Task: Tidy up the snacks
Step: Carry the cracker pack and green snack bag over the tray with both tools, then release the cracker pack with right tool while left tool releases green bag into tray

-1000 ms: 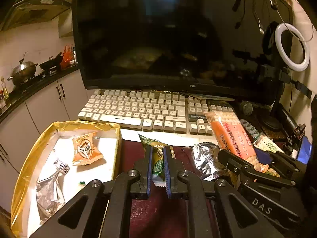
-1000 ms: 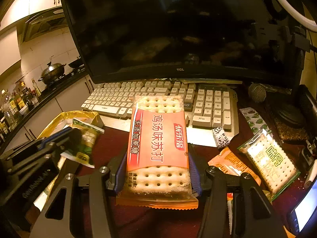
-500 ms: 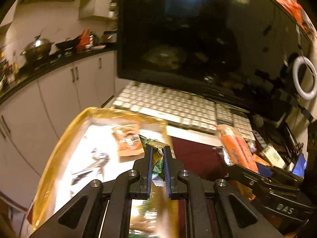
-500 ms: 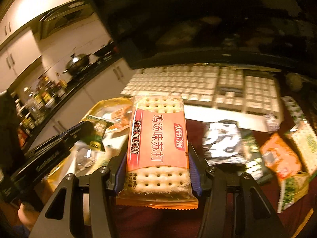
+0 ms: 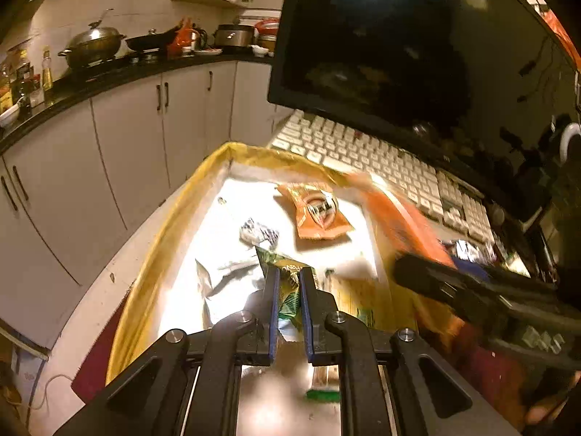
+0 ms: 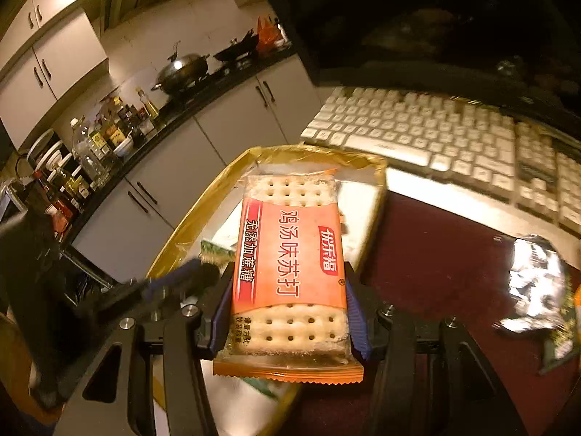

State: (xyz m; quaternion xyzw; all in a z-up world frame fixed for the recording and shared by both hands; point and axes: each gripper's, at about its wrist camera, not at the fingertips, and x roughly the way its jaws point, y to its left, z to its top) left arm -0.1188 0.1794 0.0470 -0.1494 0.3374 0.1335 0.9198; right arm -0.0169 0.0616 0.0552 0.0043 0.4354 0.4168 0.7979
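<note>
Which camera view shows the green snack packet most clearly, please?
The left wrist view: the green snack packet sits sharply between the left tongs. The right wrist view shows only a blurred corner of it.

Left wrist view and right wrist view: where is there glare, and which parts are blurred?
Left wrist view: the box floor is blown out by glare; the cracker pack is smeared. Right wrist view: the cracker pack is sharp, while the left gripper and silver packet are blurred.
</note>
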